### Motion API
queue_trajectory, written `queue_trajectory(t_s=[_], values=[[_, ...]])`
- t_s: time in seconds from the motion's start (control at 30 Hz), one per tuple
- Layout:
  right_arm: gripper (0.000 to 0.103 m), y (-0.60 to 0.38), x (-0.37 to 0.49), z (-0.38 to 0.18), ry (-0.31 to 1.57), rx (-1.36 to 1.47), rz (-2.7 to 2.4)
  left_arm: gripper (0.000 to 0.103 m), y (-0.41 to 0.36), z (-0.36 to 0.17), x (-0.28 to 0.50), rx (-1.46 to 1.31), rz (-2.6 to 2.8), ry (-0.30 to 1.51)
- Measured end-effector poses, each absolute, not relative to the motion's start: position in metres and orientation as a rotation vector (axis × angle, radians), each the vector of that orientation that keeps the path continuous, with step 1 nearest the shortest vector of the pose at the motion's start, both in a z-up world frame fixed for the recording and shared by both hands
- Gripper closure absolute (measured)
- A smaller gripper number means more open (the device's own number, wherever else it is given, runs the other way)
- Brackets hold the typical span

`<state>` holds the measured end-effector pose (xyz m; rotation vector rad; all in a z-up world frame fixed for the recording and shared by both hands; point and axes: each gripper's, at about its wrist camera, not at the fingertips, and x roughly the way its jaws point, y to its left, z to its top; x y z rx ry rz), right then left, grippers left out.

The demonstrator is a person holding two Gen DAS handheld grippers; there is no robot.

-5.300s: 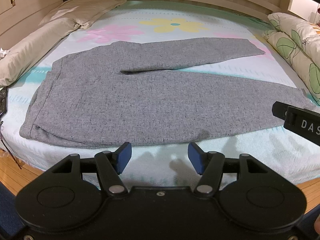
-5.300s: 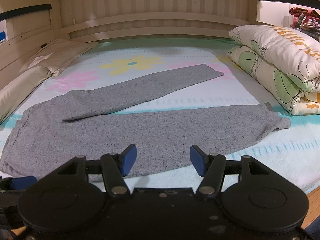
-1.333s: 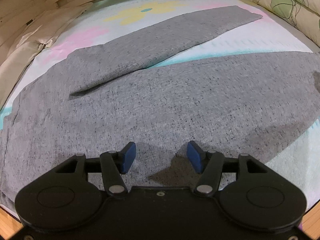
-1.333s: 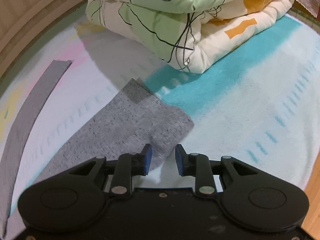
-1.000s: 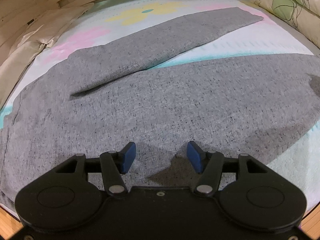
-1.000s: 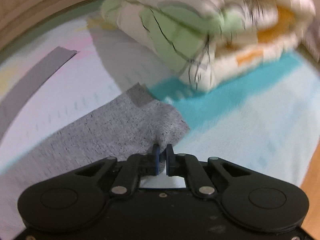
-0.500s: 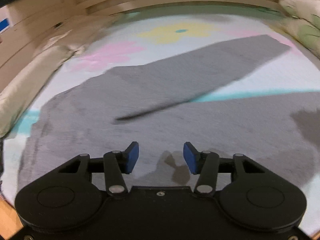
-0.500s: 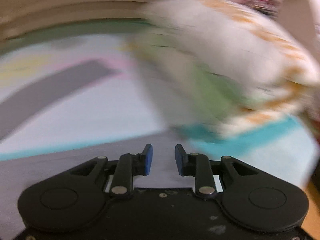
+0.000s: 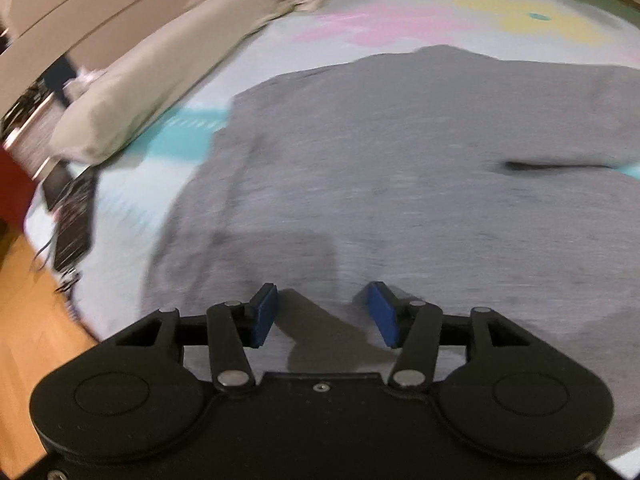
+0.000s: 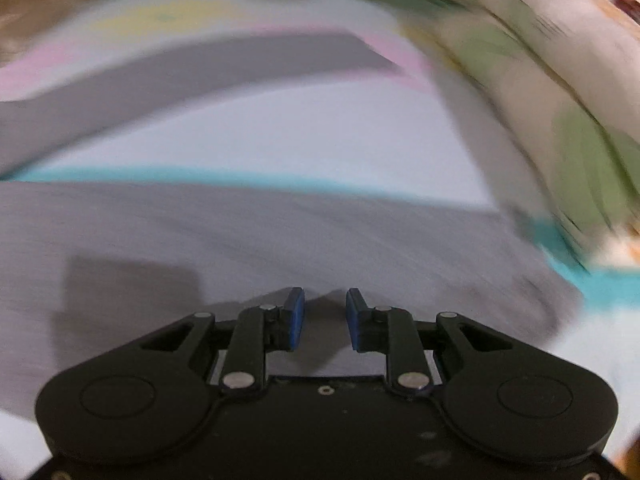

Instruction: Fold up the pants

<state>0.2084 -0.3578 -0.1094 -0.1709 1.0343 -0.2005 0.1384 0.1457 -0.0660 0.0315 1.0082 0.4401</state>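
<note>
Both views are evenly lit but smeared by motion blur, strongest in the right wrist view where the quilt point(image 10: 560, 92) dissolves into streaks, while fisheye distortion bends the edges and the gripper bodies throw soft dark shadows on the pants point(image 9: 400, 184)

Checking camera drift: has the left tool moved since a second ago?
Yes. The left tool has swung left toward the waistband end of the grey knit pants; the cream pillow now sits nearer the middle of its view.
</note>
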Motion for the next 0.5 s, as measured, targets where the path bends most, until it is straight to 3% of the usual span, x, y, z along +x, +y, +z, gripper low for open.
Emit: queue_trajectory(t_s=[0.13,0.23,0.5], values=[[0.077,-0.402,0.2,-0.111,1.015,-0.103,-0.34,0.041,0.154,-0.062,0.136,0.026,0.469,1.037],[0.079,-0.406,0.202,-0.101,1.035,-0.068,-0.381,0.048,0.142,-0.051,0.139,0.059,0.459,1.037],[0.075,-0.352,0.24,-0.028,0.898,-0.049,-0.2,0.048,0.128,0.034,0.173,0.048,0.331,0.881]])
